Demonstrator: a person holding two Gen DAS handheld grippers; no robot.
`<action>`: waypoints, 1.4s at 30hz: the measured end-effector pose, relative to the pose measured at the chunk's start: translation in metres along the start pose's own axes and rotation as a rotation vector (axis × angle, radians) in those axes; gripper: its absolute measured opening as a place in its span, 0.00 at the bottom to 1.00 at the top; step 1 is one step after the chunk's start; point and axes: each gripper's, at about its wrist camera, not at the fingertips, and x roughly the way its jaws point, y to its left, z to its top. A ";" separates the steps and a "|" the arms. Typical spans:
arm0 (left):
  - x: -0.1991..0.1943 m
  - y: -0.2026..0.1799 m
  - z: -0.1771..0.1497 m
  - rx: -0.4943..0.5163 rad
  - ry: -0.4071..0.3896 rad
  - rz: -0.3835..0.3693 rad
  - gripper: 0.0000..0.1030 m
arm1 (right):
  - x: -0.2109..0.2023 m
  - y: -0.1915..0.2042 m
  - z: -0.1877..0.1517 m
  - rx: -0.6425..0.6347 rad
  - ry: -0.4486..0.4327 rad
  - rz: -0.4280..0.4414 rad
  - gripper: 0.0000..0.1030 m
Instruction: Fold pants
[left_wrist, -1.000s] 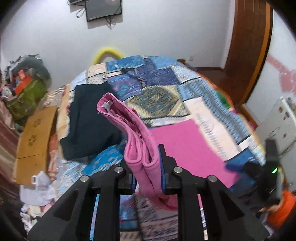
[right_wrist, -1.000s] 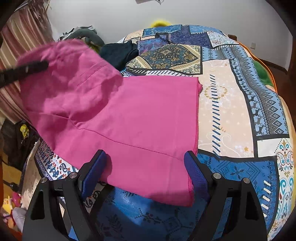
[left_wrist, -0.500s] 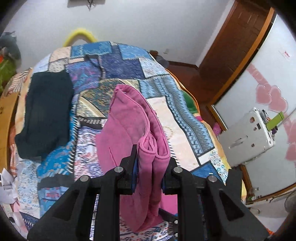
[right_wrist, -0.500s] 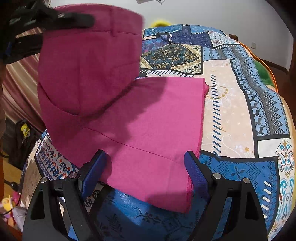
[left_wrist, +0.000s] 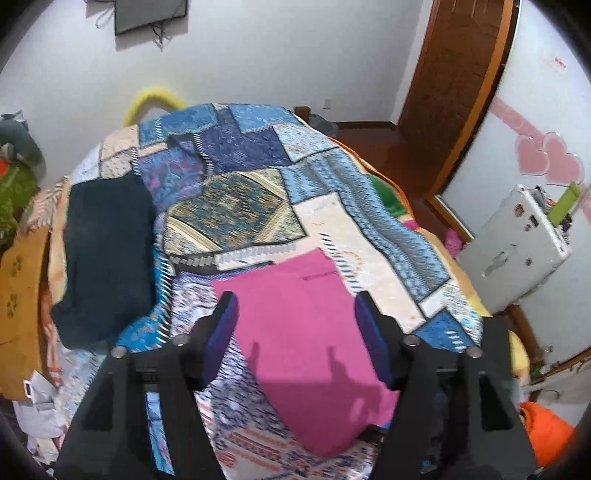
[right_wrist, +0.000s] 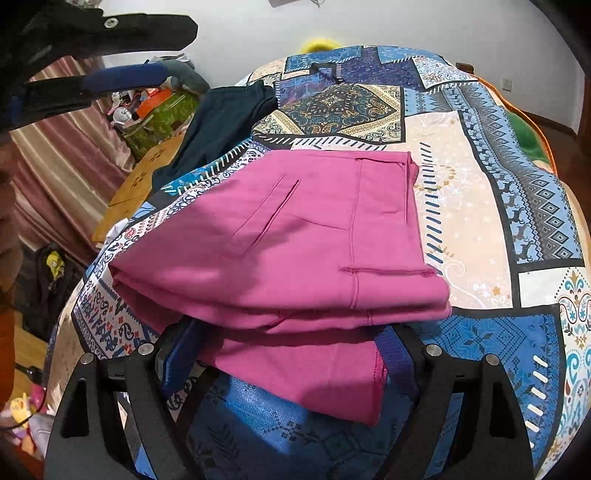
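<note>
On the patchwork bed (right_wrist: 480, 206) your pink pants (right_wrist: 295, 251) lie folded at six o'clock, both grippers (left_wrist: 295, 325) (right_wrist: 288, 350) wide and empty, perhaps one fold left

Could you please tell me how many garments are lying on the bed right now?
2: the folded pink pants near the bed's front edge, and a dark garment at its left side. Others may be hidden.

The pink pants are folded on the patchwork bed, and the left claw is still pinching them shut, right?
Not quite. The pink pants do lie folded on the patchwork bed, but the left claw is open and holds nothing; its fingers stand wide apart above the fabric. The left wrist view shows it.
</note>
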 end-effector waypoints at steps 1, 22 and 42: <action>0.002 0.004 0.000 0.003 -0.001 0.010 0.71 | 0.000 0.000 0.000 0.000 -0.001 -0.001 0.81; 0.189 0.053 -0.004 0.224 0.363 0.222 0.93 | -0.003 -0.001 0.001 -0.007 0.012 -0.020 0.81; 0.114 0.058 -0.052 0.269 0.333 0.252 1.00 | -0.050 -0.031 0.006 0.036 -0.076 -0.166 0.81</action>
